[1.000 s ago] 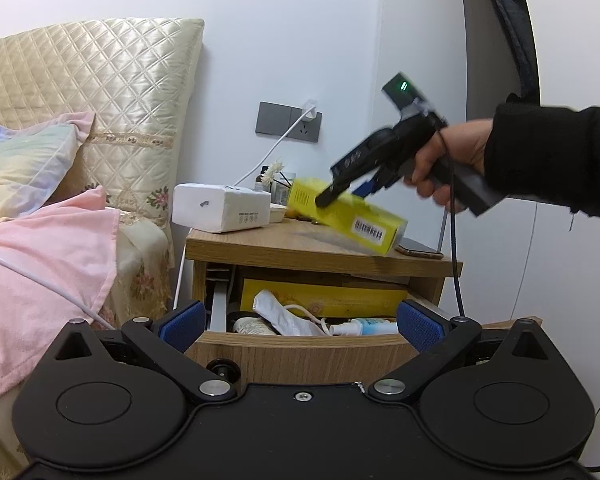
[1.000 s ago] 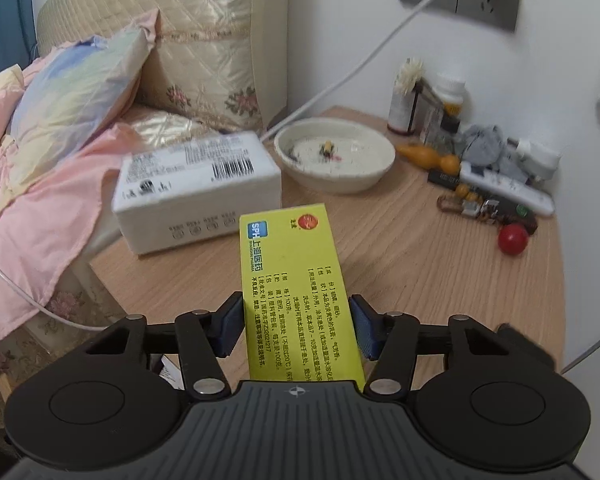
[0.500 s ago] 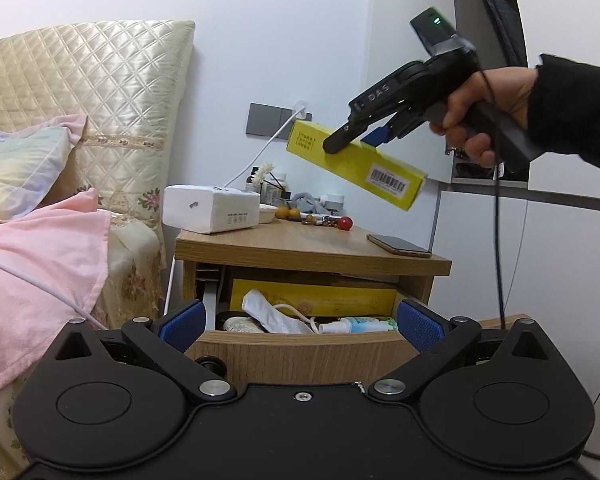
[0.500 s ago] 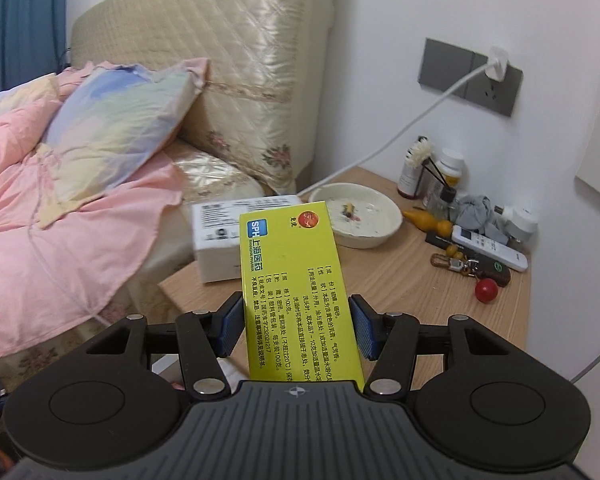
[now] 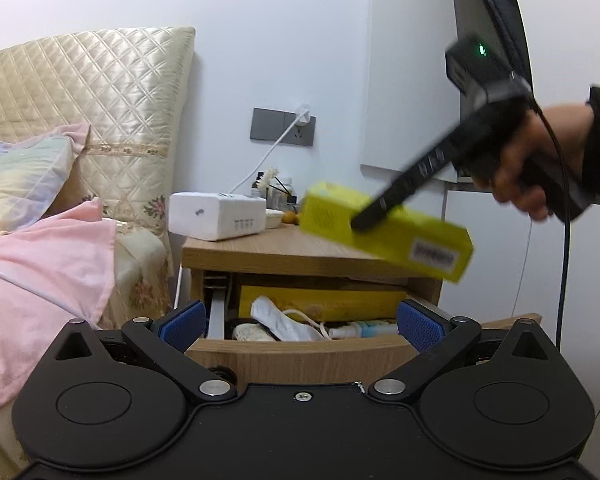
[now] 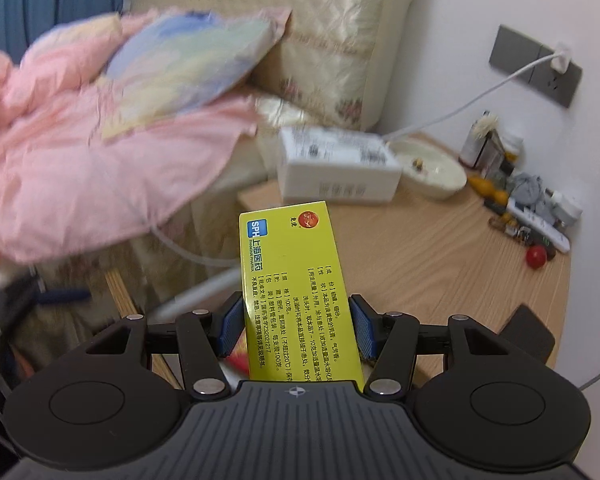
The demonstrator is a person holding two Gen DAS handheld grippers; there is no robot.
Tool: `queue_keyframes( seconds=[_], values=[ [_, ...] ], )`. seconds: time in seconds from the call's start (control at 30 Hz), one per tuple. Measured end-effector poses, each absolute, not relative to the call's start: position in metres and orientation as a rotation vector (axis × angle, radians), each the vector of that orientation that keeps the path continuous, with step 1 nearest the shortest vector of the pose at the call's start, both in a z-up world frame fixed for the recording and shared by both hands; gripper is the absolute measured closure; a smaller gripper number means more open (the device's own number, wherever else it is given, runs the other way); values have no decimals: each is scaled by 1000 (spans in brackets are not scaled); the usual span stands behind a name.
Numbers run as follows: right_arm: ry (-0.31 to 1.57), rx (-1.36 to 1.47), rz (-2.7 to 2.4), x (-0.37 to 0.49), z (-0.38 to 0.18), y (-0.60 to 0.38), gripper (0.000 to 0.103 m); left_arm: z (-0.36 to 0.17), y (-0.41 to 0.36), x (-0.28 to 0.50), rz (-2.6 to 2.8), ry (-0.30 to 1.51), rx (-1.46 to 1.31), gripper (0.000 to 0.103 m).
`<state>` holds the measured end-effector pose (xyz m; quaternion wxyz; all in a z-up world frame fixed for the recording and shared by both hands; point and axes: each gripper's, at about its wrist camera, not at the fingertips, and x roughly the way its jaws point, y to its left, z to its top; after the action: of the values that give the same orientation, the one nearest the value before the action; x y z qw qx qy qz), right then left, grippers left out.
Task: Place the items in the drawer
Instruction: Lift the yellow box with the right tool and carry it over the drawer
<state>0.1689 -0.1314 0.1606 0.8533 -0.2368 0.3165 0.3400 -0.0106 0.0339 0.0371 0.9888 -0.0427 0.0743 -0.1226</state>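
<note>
My right gripper [image 6: 296, 326] is shut on a yellow medicine box [image 6: 296, 296] and holds it in the air above the front of the wooden nightstand [image 6: 432, 264]. In the left wrist view the same box [image 5: 388, 230] is blurred, tilted down to the right, over the open drawer [image 5: 300, 354]. The drawer holds a flat yellow box [image 5: 320, 304], a white packet [image 5: 280, 320] and a tube. My left gripper [image 5: 300, 322] is open and empty, its blue pads either side of the drawer front.
The nightstand top carries a white box [image 6: 336, 168], a cream bowl [image 6: 432, 170], a remote [image 6: 538, 228], a red ball [image 6: 537, 257], bottles and a dark phone [image 6: 528, 332]. A bed with pink bedding [image 5: 40, 280] is on the left. A white cable runs to the wall socket [image 5: 282, 127].
My right gripper rose with the yellow box, then came down and forward over the drawer. Its view has swung left toward the bed. My left gripper has barely moved.
</note>
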Motion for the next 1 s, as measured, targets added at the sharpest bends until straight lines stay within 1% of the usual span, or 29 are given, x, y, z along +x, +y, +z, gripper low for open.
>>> queue_keyframes(
  seconds=[0.23, 0.43, 0.8, 1.0],
  values=[
    [732, -582, 698, 180, 120, -127, 44, 27, 34, -1, -249, 228, -124, 2],
    [791, -661, 673, 194, 83, -117, 44, 22, 30, -1, -259, 250, -125, 2],
    [894, -717, 612, 217, 37, -116, 44, 22, 20, -11, -291, 219, -94, 2],
    [932, -709, 605, 221, 24, -116, 44, 22, 18, -11, -295, 221, -92, 2]
  ],
)
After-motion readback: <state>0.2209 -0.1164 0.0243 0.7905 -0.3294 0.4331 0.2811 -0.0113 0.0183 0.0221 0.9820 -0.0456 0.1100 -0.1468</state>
